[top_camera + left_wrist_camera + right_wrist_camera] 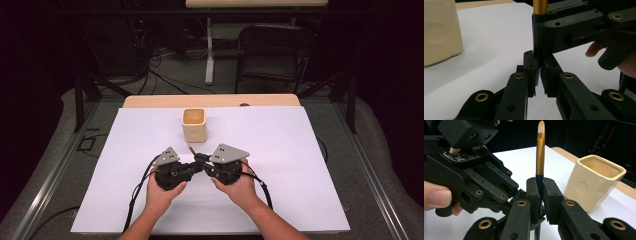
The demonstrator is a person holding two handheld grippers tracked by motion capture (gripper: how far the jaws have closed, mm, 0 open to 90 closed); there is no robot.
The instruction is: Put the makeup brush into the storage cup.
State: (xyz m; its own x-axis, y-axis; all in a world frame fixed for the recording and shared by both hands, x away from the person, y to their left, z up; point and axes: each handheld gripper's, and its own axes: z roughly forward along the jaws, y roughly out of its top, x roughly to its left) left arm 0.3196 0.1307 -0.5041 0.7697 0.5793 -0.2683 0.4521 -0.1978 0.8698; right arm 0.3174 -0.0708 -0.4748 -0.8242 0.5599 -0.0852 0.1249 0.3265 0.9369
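Cup [194,125] on table [280,150], behind both meeting grippers, brush [540,152] upright between them

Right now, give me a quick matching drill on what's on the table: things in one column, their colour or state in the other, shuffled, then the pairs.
Things:
1. cup
2. brush
3. paper sheet
4. right gripper

States:
A. white, flat under everything
B. cream, open top, standing upright
C. shut on the dark handle
D. gold ferrule, pale tip pointing up

Pairs: 1-B, 2-D, 3-A, 4-C
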